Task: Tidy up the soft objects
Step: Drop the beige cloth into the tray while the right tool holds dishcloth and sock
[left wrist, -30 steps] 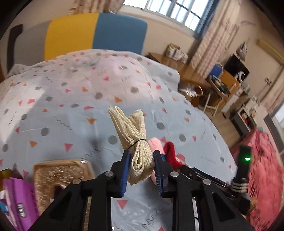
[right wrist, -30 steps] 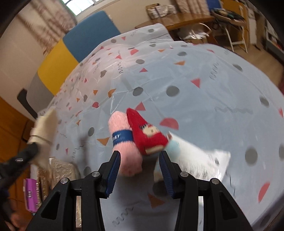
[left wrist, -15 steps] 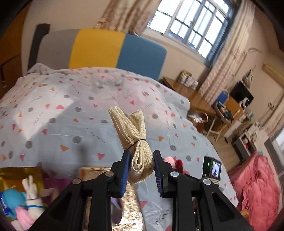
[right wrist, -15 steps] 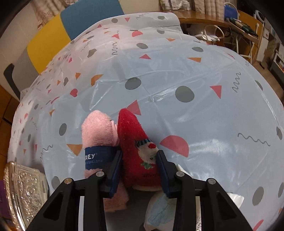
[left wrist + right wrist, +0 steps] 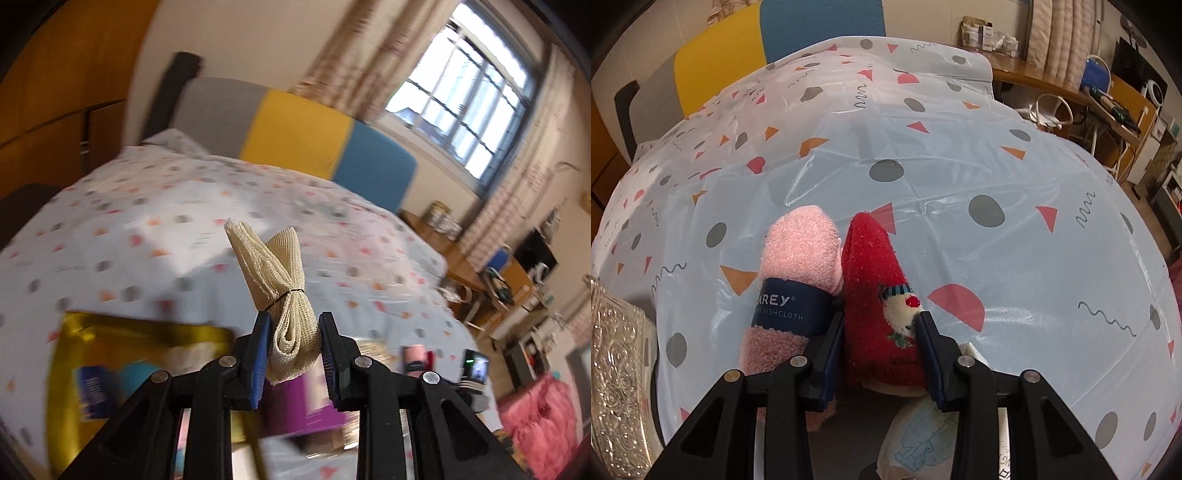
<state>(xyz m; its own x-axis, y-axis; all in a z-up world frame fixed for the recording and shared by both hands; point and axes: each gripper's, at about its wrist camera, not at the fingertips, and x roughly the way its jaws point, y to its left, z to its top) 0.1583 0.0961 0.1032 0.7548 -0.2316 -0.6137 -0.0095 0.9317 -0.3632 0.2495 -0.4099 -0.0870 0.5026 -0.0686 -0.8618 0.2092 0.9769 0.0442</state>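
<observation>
The left gripper (image 5: 291,350) has its blue-padded jaws clamped on a cream, open-weave mesh cloth (image 5: 284,299) — folded into a flat bundle and cinched near its middle by a thin dark band, so the upper part fans into two pointed flaps. The cloth is held in the air above the near-left part of the bed (image 5: 147,229), whose smooth, slightly glossy cover is pale blue-white with grey dots, orange and pink triangles and dark squiggles. Below the cloth, blurred, lie a shiny gold-foil box (image 5: 122,332) with soft blue and pink shapes inside, and to its right a purple carton (image 5: 306,398). At the far end of the bed stands a padded headboard (image 5: 295,133) in grey, yellow and blue panels.

The right gripper (image 5: 881,332) has just been closing its jaws, and its pads now press both sides of a red fuzzy sock (image 5: 875,295) with a white snowman face, red nose and striped cap knitted into it. The sock lies on the bed cover, toe pointing away. Touching its left side is a pink fluffy dishcloth roll (image 5: 798,266) wrapped by a dark navy paper band printed "DISHCLOTH"; the left jaw sits wedged between roll and sock. Just under the sock's near end, a white crinkly packet with pale blue drawing (image 5: 916,435) shows. At the near-left edge is an embossed, silvery-gold tray (image 5: 617,387) with a scrolled relief pattern.
</observation>
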